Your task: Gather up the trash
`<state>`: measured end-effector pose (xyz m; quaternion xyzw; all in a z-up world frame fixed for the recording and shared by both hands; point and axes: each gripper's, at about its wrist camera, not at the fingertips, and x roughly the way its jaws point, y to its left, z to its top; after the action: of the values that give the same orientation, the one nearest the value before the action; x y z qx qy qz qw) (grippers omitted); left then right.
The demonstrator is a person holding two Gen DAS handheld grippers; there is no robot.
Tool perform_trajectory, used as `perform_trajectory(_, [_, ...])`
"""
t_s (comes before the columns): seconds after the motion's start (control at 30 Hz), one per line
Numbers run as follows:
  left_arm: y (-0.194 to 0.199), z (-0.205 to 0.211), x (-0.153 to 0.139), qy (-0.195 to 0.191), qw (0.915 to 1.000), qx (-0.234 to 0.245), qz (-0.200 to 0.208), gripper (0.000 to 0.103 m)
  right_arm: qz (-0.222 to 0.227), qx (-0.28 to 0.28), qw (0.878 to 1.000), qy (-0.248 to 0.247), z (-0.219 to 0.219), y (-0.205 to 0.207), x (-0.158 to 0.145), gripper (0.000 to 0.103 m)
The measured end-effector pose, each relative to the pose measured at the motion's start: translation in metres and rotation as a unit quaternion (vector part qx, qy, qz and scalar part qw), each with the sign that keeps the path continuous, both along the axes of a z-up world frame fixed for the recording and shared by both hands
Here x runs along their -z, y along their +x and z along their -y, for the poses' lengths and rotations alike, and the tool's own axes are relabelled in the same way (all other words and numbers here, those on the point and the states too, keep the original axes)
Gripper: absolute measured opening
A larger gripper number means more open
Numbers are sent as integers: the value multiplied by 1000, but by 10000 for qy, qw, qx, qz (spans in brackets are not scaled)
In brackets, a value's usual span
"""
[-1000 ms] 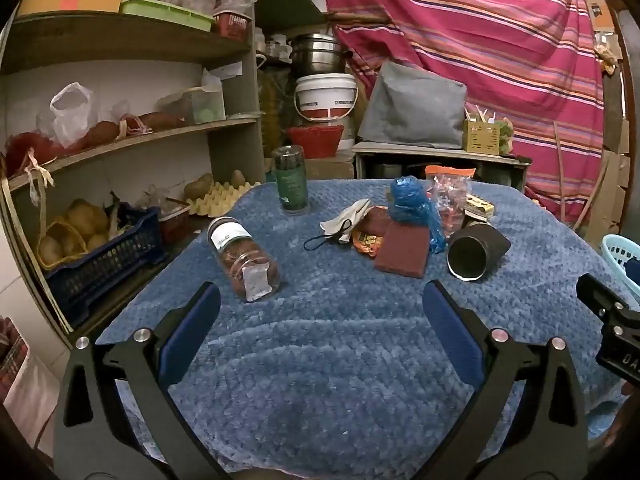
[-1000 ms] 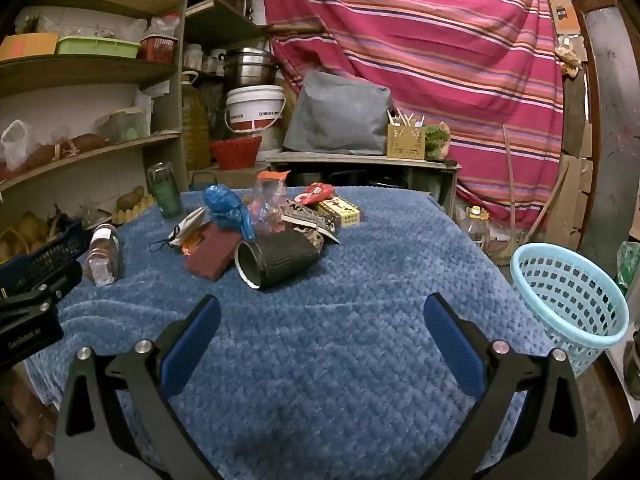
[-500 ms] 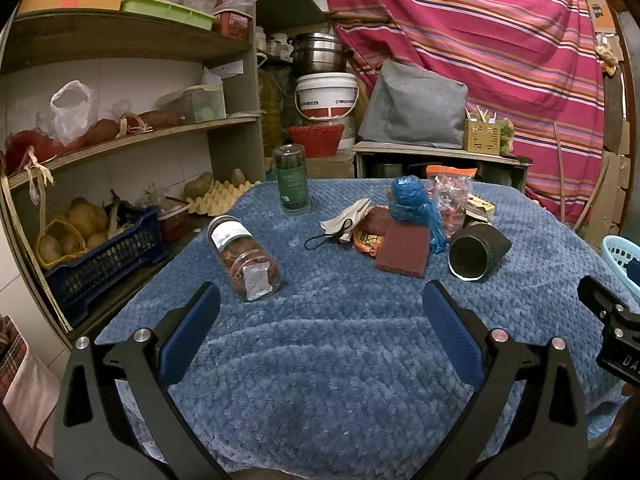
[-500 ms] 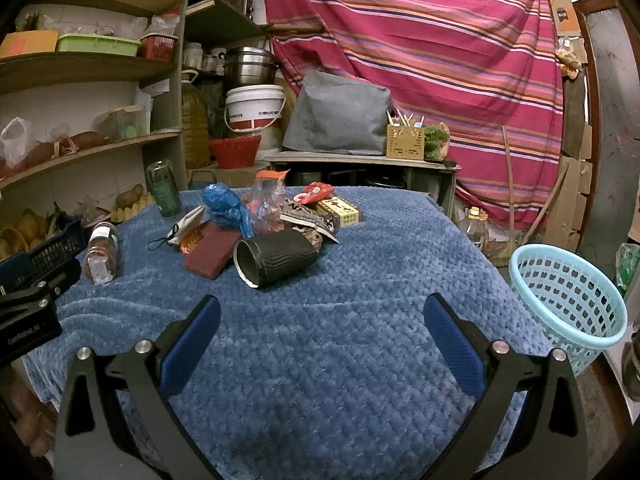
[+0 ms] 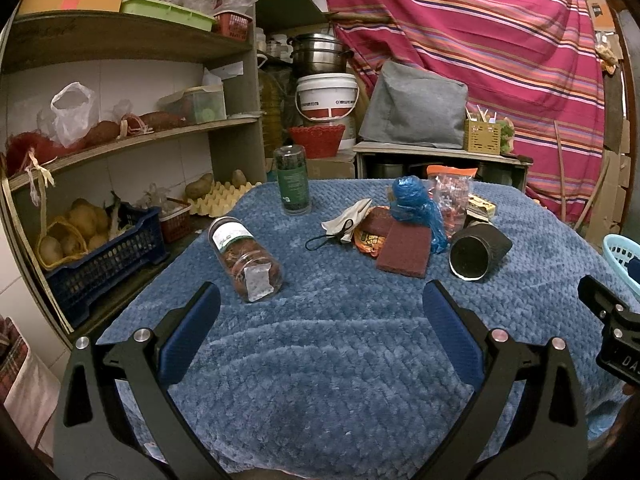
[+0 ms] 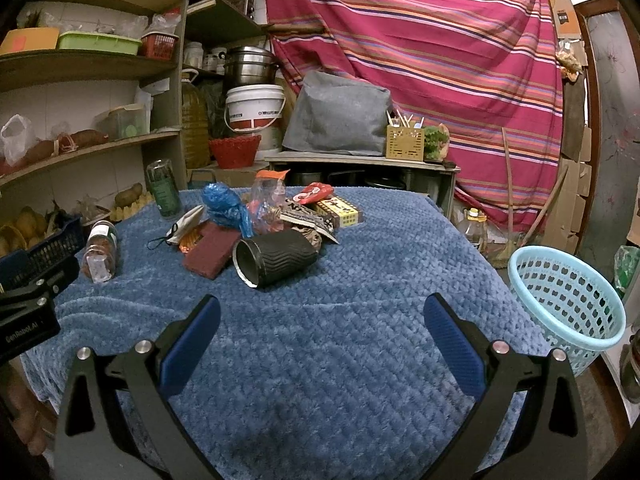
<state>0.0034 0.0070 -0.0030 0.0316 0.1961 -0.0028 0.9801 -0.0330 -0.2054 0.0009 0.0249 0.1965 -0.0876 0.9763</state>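
A pile of trash lies mid-table: a blue plastic bag [image 5: 414, 200], a black ribbed cup [image 6: 276, 257] on its side, a dark red pad [image 5: 404, 248], a face mask [image 5: 346, 222], an orange wrapper [image 5: 366, 240], a clear snack bag [image 6: 268, 196] and a yellow box [image 6: 340, 210]. A light blue basket [image 6: 564, 304] stands on the floor to the right of the table. My left gripper [image 5: 320, 322] is open and empty above the near table. My right gripper [image 6: 322, 322] is open and empty too, short of the cup.
A jar [image 5: 246, 258] lies on its side at the left, and a green jar [image 5: 292, 186] stands behind it. Shelves with a blue crate of potatoes [image 5: 88, 248] line the left. The table carries a blue blanket [image 6: 360, 320]. A striped curtain hangs behind.
Both grippers have drifted very slightly; the scene is otherwise the same and both stay open.
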Motion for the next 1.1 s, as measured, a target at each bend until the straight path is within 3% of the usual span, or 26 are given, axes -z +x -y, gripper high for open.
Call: perform_trajectory(1.1, [0,-7,0,7,10000,-18,6,98,11,9,10000,-29,6,1,2,99])
